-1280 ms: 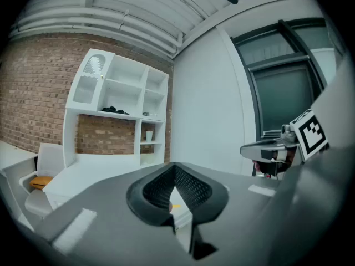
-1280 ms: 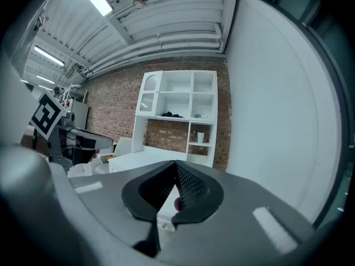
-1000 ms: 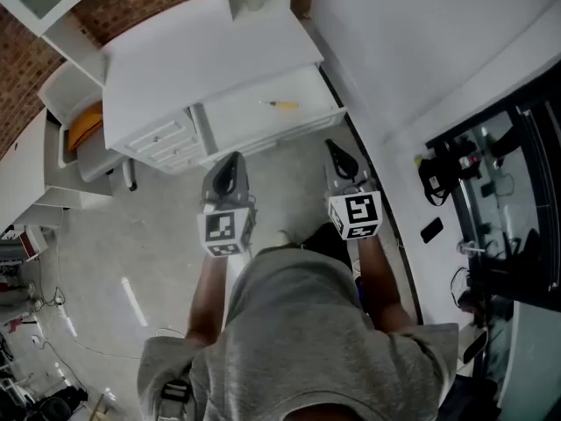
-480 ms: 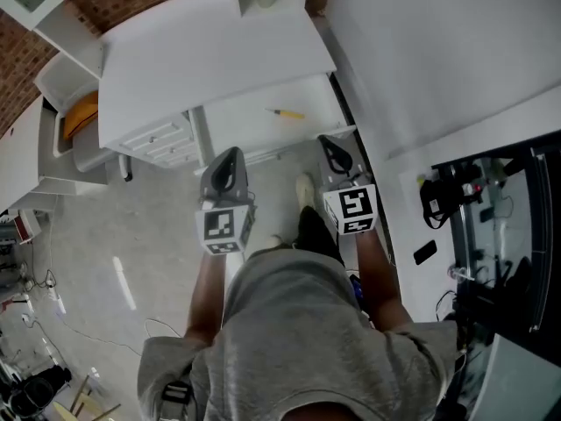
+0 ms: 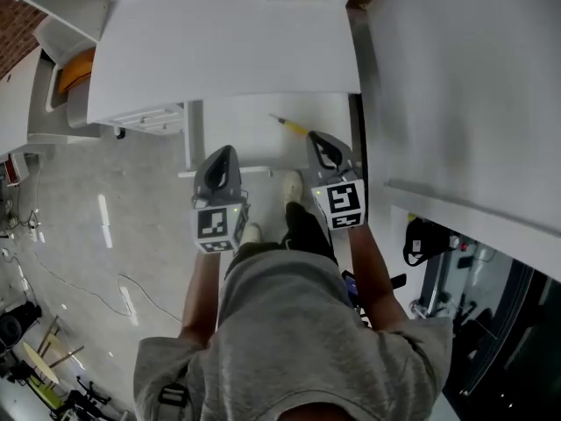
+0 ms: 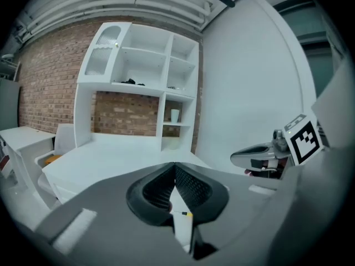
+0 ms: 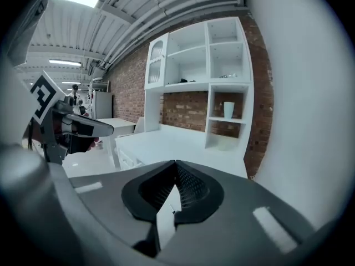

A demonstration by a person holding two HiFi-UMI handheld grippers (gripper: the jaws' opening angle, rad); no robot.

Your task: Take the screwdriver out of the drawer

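Note:
A screwdriver (image 5: 290, 126) with a yellow handle lies in the open white drawer (image 5: 235, 139) under the desk top (image 5: 219, 51). In the head view my right gripper (image 5: 316, 139) is shut and empty, its tip just right of the screwdriver's handle. My left gripper (image 5: 223, 158) hovers over the drawer's front edge, further left. In the left gripper view its tips (image 6: 175, 168) meet with nothing held, and the yellow handle (image 6: 186, 214) shows through the gap below them. The right gripper view shows that gripper's tips (image 7: 176, 164) closed together.
A white shelf unit (image 6: 144, 87) with a cup (image 6: 175, 115) stands at the back of the desk, against a brick wall. Small drawers (image 5: 149, 117) sit left of the open drawer. A white wall panel (image 5: 456, 86) runs close on the right. The person's shoes (image 5: 292, 187) stand below the drawer front.
The person has stepped up to the desk. Both grippers moved forward and down over the open drawer, and the right one is now beside the screwdriver. Both stayed shut.

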